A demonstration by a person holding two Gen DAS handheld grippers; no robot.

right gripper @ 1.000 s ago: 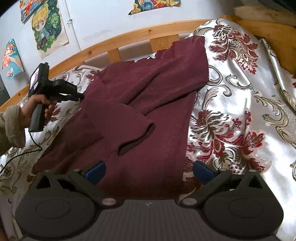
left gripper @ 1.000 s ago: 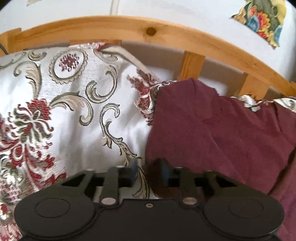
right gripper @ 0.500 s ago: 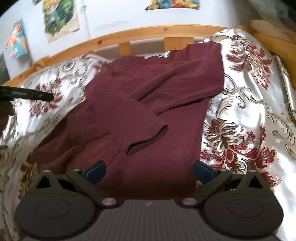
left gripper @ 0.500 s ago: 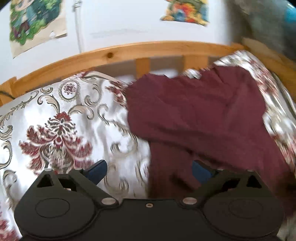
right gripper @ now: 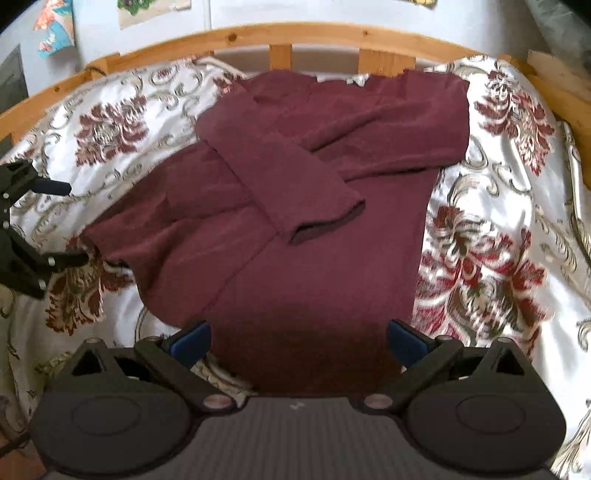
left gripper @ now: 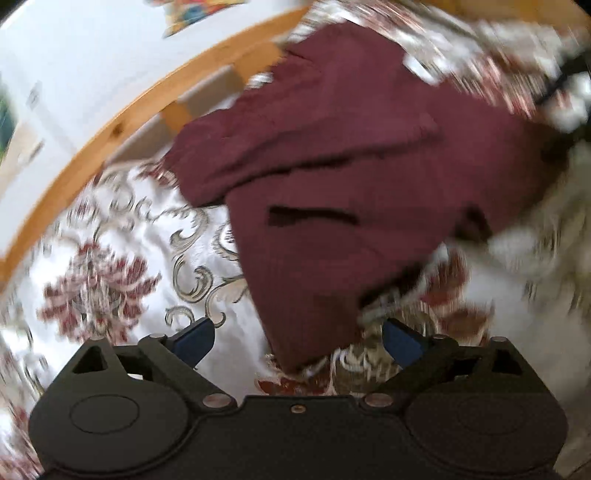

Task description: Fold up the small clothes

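Note:
A maroon long-sleeved top [right gripper: 314, 280] lies flat on the bed with one sleeve [right gripper: 291, 184] folded across its chest. My right gripper [right gripper: 299, 339] hangs open over the near hem, its blue pads clear of the cloth. My left gripper [left gripper: 298, 338] is wide and its jaws are closing; the top's lower left corner [left gripper: 306, 332] shows between them, unpressed. The left wrist view is blurred. In the right wrist view, the left gripper [right gripper: 64, 223] sits at the top's left edge.
A white satin bedspread [right gripper: 498, 240] with red and gold flowers covers the bed. A curved wooden bed rail [right gripper: 258, 35] runs along the far side, with a wall and posters [right gripper: 55, 26] behind it.
My left gripper opened and swung from the top's far left edge to its lower left corner, rolling as it went. The right gripper shifted a little, so the top now sits centred.

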